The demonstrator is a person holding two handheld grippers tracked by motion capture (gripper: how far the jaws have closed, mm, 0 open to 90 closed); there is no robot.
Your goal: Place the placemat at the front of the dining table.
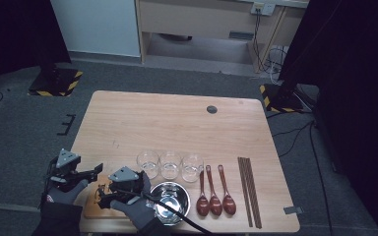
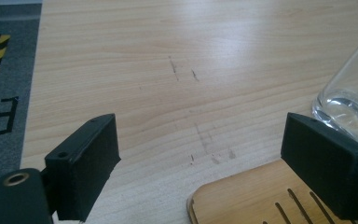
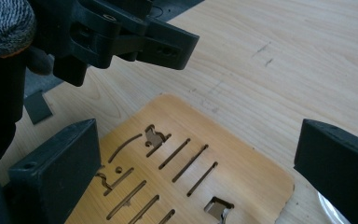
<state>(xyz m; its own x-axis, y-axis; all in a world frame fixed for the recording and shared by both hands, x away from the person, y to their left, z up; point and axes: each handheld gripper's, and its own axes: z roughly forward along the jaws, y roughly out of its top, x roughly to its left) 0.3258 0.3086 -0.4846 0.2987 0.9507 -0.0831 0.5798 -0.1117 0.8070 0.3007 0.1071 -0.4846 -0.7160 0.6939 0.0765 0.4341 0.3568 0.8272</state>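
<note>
The slotted wooden board (image 3: 182,172) lies flat on the desk (image 1: 177,123) right below the right gripper (image 3: 191,163), whose jaws stand wide apart above it. The left gripper (image 2: 200,163) hovers just beside its corner, jaws likewise apart, nothing between them.

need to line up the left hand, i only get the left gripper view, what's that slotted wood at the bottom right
Observer: A small slotted wooden board at the table's near left corner.
Operator: where's the other gripper
Observer: The right gripper hangs over that board, jaws wide apart, nothing between them.
Operator: anything past the glass
Observer: The glass is the first of three in a row; a metal bowl sits in front, three spoons to its right.
</note>
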